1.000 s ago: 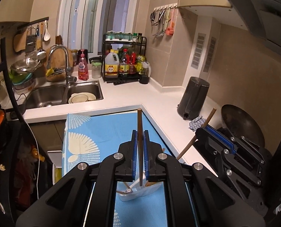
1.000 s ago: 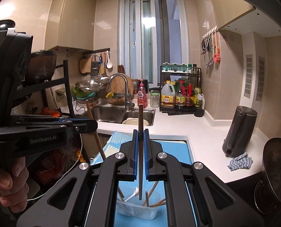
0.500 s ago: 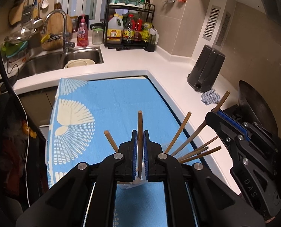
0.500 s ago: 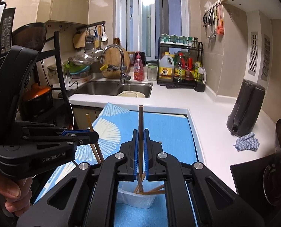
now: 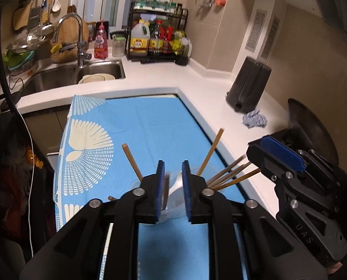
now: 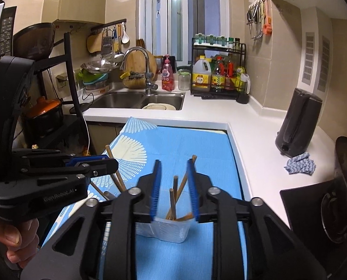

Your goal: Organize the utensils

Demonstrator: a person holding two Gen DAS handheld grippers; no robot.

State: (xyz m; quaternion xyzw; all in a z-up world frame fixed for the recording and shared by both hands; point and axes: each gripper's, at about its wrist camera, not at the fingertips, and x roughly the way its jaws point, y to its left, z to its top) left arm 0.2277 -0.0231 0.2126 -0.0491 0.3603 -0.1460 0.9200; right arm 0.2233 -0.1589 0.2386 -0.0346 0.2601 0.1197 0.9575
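A clear plastic container (image 6: 171, 229) stands on the blue patterned cloth (image 6: 180, 144) and holds several wooden chopsticks (image 6: 173, 197). My right gripper (image 6: 174, 186) is open just above it, with the chopstick tops between its fingers. My left gripper (image 5: 172, 186) is open over the same container (image 5: 173, 207); a blurred chopstick (image 5: 165, 192) lies loose between its fingers, and a white spoon (image 5: 177, 183) shows there too. More chopsticks (image 5: 210, 151) lean out to the sides. The right gripper also shows in the left wrist view (image 5: 280, 154), and the left gripper in the right wrist view (image 6: 89, 163).
A white counter (image 6: 255, 140) runs around the cloth. A dark kettle (image 6: 297, 123) and a blue rag (image 6: 300, 163) sit at the right, next to a black stove (image 6: 325, 210). The sink (image 6: 136, 99) and a bottle rack (image 6: 217, 74) are at the back.
Both grippers have opened and let their chopsticks go into the container. Both have come lower over the container.
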